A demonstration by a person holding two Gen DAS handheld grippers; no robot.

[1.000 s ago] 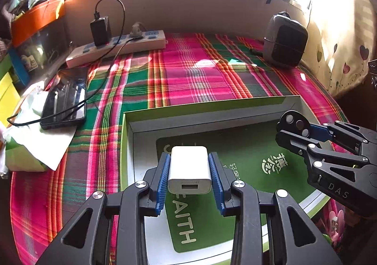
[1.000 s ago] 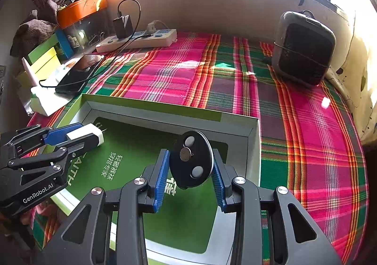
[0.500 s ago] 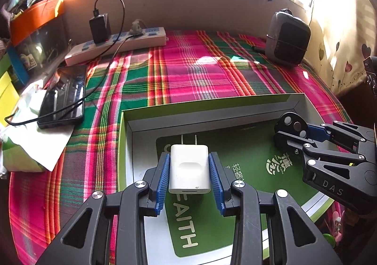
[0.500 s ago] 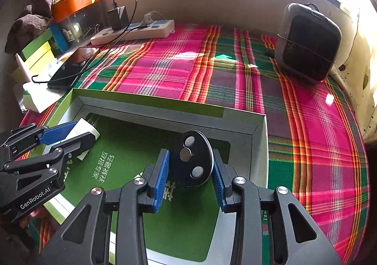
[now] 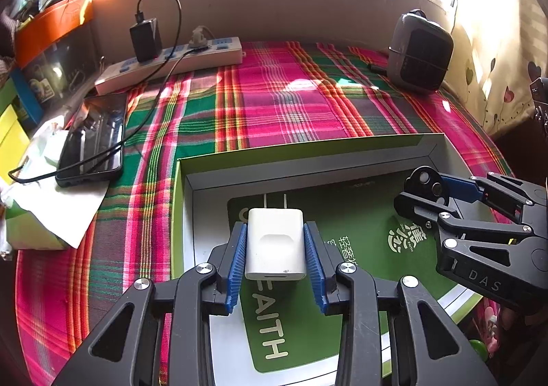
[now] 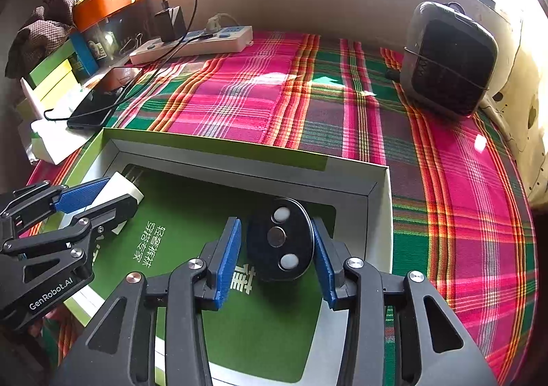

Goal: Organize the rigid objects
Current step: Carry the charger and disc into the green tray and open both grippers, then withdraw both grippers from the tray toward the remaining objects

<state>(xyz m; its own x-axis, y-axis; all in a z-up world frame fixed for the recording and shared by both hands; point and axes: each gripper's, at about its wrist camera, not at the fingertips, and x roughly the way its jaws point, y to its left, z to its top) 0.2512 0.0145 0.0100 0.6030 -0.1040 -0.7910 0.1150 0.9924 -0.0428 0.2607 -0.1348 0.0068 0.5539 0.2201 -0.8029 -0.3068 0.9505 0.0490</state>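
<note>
A shallow green-and-grey box [image 5: 308,149] [image 6: 219,149] lies on the plaid cloth. My left gripper [image 5: 275,245] has its blue pads slightly apart from a white charger plug [image 5: 275,242], which rests on the box floor with its prongs pointing away; it also shows in the right wrist view [image 6: 118,190]. My right gripper [image 6: 277,242] is open around a black round disc [image 6: 280,240] lying on the box floor, with a gap at each pad. The disc shows in the left wrist view [image 5: 424,182] at the right gripper's tip [image 5: 431,195].
A white power strip [image 5: 171,60] with a black adapter [image 5: 145,38] and cable lies at the back. A black phone [image 5: 90,139] lies on white paper at the left. A grey heater [image 6: 448,60] stands at the back right. Cluttered boxes [image 6: 51,74] line the left edge.
Both grippers lowered their objects onto the box floor. The jaws of both have opened slightly, letting go of the charger plug and the disc.
</note>
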